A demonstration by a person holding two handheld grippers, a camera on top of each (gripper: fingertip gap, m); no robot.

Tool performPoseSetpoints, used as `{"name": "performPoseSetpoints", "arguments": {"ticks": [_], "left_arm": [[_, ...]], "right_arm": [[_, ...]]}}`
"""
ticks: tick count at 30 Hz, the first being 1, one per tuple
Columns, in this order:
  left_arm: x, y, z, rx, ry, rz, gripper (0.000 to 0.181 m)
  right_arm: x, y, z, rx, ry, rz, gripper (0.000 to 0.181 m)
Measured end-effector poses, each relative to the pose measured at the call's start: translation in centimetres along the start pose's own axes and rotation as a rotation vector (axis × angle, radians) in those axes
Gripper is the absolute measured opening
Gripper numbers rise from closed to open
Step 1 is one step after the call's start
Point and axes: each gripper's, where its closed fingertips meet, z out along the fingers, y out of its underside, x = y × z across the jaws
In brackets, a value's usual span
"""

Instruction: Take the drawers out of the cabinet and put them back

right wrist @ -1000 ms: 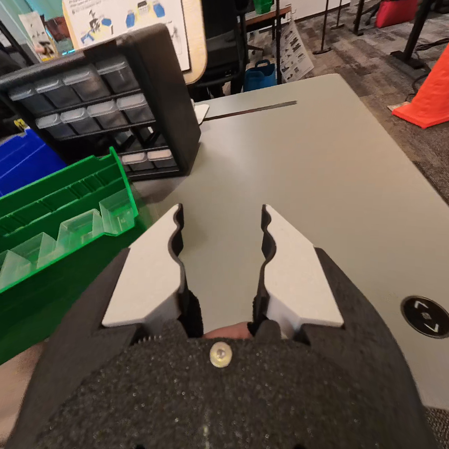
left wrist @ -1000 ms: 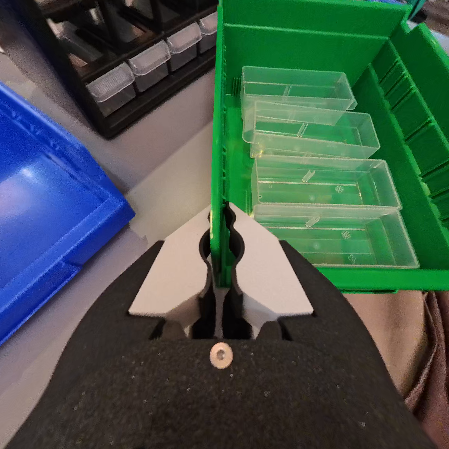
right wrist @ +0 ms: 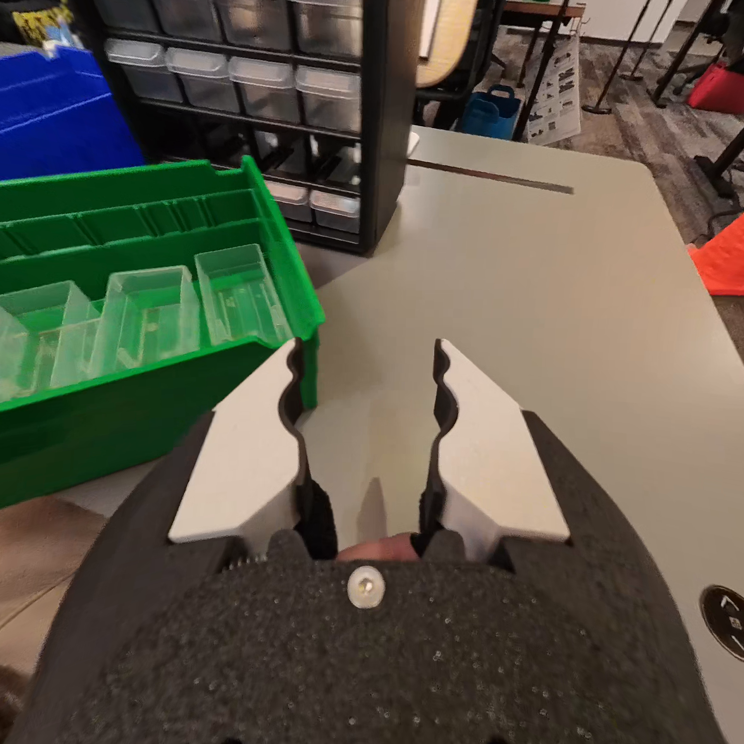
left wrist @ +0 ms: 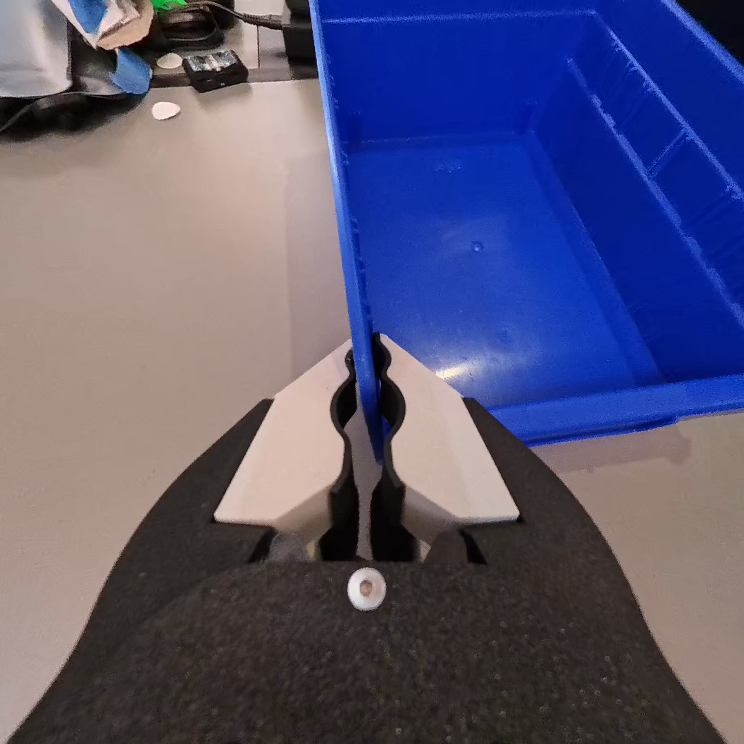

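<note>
Drawers of clear plastic (right wrist: 237, 294) are what your task is about, but the left wrist view shows none of them. Your left tongs (left wrist: 364, 346) are clamped on the near left wall of a large blue plastic bin (left wrist: 523, 257), which is empty and stands on the grey desk (left wrist: 161, 282). The wall sits only between the tips of the tongs, so I judge the hold to be shallow. If you mean to move this bin, push the tongs deeper over the wall first and pull it slowly, low on the desk, so it does not twist out.

The right wrist view shows the right tongs (right wrist: 366, 350) apart and holding nothing, above the desk and just beside the corner of a green plastic bin (right wrist: 120, 422). The drawers lie in a row inside this green bin, some leaning on each other. Behind it stands the black cabinet with many small compartments (right wrist: 382, 120); several compartments in its lower rows look empty. I think the next drawer should go there. Take the drawer nearest to the tongs by one wall, lift it straight up so the others are not disturbed, and hold it level with the compartment before sliding it in.
</note>
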Motion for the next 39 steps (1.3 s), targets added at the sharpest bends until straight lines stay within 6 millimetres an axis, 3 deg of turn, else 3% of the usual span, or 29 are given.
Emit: {"name": "performPoseSetpoints", "arguments": {"ticks": [4, 8, 11, 14, 16, 20, 23, 25, 29, 32, 34, 37, 39], "left_arm": [[-1.2, 2.0, -3.1, 0.01, 0.029, -0.01, 0.002], [-2.8, 4.5, -7.4, 0.033, 0.057, -0.026, 0.002], [-3.5, 6.6, -10.7, 0.034, 0.053, -0.02, 0.002], [-3.5, 8.4, -13.6, 0.033, 0.045, -0.01, 0.002], [-3.3, 9.3, -14.9, 0.036, 0.047, -0.021, 0.002], [-2.6, 10.5, -16.0, 0.045, 0.048, -0.05, 0.002], [-2.3, 11.0, -16.3, 0.064, 0.047, -0.089, 0.002], [-2.3, 11.2, -16.6, 0.066, 0.034, -0.1, 0.001], [-2.5, 11.6, -17.2, 0.066, 0.011, -0.115, 0.002], [-2.6, 11.7, -17.3, 0.065, 0.008, -0.125, 0.003], [-3.0, 11.6, -17.4, 0.068, -0.009, -0.13, 0.002], [-3.2, 10.1, -18.6, 0.104, -0.018, -0.131, 0.003], [-3.1, 8.3, -20.0, 0.12, -0.039, -0.102, 0.002]], "right_arm": [[-6.1, -2.7, -0.1, -0.042, -0.147, -0.056, 0.06], [-15.3, -6.9, 0.7, -0.111, -0.372, -0.129, 0.048], [-22.6, -9.8, 2.8, -0.17, -0.492, -0.301, 0.051], [-29.9, -12.5, 6.8, -0.238, -0.594, -0.475, 0.049], [-34.1, -14.0, 10.8, -0.29, -0.616, -0.609, 0.046], [-41.2, -14.3, 19.5, -0.494, -0.66, -0.825, 0.048], [-43.7, -13.1, 25.5, -0.623, -0.638, -0.965, 0.049], [-44.2, -12.0, 28.5, -0.706, -0.628, -1.004, 0.049], [-43.7, -8.8, 31.5, -0.864, -0.626, -1.087, 0.044], [-45.1, -7.0, 30.7, -0.942, -0.784, -1.051, 0.005], [-45.4, -7.3, 30.6, -0.951, -0.825, -1.03, 0.002], [-45.4, -9.5, 29.4, -0.923, -0.868, -1.075, 0.002], [-45.1, -12.6, 28.2, -0.88, -0.86, -1.116, 0.002]]}}
